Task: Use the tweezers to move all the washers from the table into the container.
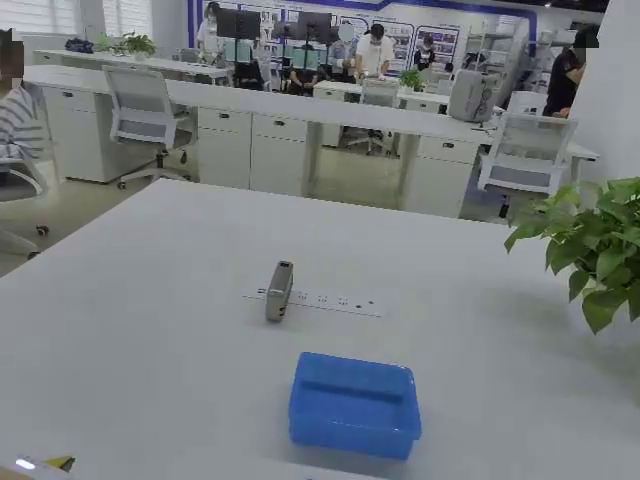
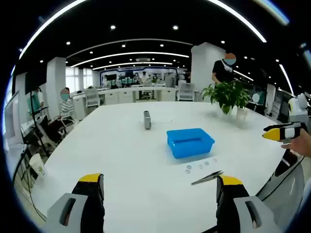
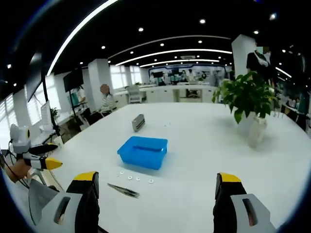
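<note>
Wide open and empty, the left hand-held gripper [image 2: 159, 179] and right hand-held gripper [image 3: 156, 177] were held above the worktop [image 2: 121, 160]. Tweezers [image 2: 207, 177] and washers [image 2: 200, 166] were seen lying just below the blue container [image 2: 189, 141] in frame.

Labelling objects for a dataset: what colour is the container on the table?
Bright blue; the container shows best in the head view.

Bright even ceiling light, soft shadows, head view slightly blurred, fisheye-bent edges
</note>
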Tool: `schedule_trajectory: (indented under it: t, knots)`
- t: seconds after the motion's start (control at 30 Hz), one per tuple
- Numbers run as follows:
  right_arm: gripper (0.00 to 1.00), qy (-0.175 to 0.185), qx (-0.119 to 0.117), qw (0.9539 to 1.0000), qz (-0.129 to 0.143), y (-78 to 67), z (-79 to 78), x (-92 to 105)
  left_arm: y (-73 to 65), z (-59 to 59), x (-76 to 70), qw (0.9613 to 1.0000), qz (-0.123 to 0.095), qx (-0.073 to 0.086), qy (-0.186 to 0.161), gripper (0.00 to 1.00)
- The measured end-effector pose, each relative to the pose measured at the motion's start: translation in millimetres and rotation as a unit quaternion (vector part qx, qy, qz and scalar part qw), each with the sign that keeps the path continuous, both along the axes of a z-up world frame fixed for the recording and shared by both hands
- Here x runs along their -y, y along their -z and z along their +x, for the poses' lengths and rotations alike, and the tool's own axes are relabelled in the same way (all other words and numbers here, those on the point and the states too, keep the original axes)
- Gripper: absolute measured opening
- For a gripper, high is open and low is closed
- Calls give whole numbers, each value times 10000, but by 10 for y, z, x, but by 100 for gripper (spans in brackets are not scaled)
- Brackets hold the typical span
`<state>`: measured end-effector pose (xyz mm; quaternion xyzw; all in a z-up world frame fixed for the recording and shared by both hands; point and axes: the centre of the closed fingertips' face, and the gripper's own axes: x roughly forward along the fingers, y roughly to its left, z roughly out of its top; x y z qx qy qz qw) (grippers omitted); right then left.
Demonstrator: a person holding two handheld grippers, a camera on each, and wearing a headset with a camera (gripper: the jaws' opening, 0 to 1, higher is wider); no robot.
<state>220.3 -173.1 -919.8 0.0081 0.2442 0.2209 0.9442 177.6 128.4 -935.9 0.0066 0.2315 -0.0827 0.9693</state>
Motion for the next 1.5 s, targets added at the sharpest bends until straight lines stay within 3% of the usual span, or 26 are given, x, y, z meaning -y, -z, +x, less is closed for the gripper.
schedule_trajectory:
  t: [0.87,1.5]
  knots:
    - [99,54,97,9999,-82,-70,-4,18,-45,12,-45,9999,-17,121,-56,97]
    - [99,27,98,9998,-176,-90,-6,19,-29,14,23,9999,48,28,144,95]
